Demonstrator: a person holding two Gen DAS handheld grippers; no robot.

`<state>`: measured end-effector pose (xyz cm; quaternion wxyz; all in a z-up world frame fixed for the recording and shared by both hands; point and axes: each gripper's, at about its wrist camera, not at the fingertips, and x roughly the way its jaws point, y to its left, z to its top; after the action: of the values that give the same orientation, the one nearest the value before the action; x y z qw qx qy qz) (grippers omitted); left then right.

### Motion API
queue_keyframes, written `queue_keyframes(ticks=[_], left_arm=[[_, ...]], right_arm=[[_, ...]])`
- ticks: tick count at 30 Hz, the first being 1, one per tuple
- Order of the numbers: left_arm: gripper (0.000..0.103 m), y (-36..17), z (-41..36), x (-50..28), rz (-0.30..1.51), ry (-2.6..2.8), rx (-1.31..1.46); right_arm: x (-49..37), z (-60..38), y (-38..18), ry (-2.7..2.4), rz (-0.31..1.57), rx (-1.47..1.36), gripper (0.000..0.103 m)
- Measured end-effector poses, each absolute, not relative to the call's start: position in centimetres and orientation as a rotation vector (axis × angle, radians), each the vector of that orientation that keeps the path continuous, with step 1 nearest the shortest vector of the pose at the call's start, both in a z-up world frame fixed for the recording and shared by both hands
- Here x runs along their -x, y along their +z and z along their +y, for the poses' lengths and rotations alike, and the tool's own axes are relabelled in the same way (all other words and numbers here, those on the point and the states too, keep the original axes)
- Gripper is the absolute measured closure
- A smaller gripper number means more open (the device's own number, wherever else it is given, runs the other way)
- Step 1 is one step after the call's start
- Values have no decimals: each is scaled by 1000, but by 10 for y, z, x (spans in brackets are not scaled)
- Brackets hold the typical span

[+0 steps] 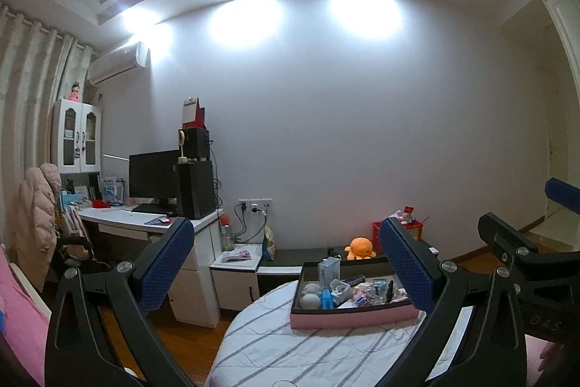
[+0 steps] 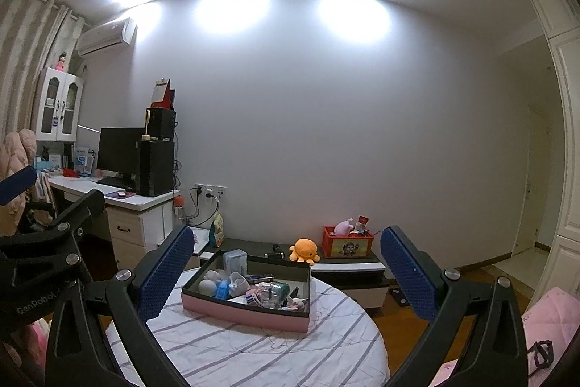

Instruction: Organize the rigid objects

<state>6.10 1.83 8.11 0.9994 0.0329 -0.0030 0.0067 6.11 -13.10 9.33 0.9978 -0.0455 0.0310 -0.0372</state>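
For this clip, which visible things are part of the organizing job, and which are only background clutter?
Job items:
- pink box on the striped round table, holding small mixed items
- left gripper and right gripper, both open and empty

Background:
- orange plush on the low dark shelf
- red crate of toys
- monitor on the desk
- air conditioner

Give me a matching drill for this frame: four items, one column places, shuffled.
Items
1. pink-sided open box of small items
2. orange plush toy
3. red crate with a picture on its front
4. black computer monitor

Places
A. on the white desk at left
B. on the striped round tabletop
C. on the low dark bench, right of the plush
D. on the low dark bench, behind the box

Pairs: 1-B, 2-D, 3-C, 4-A
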Motion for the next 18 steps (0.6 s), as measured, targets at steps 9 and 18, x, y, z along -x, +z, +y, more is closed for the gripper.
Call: queue_keyframes(ticks=[9,18], left_arm=[[0,77,9,-70,9,-10,-68],[0,77,9,-72,7,-18,-61]], right_arm=[[-66,-141,88,-84,77,76,0],[-68,-140,88,-87,75,82,0]])
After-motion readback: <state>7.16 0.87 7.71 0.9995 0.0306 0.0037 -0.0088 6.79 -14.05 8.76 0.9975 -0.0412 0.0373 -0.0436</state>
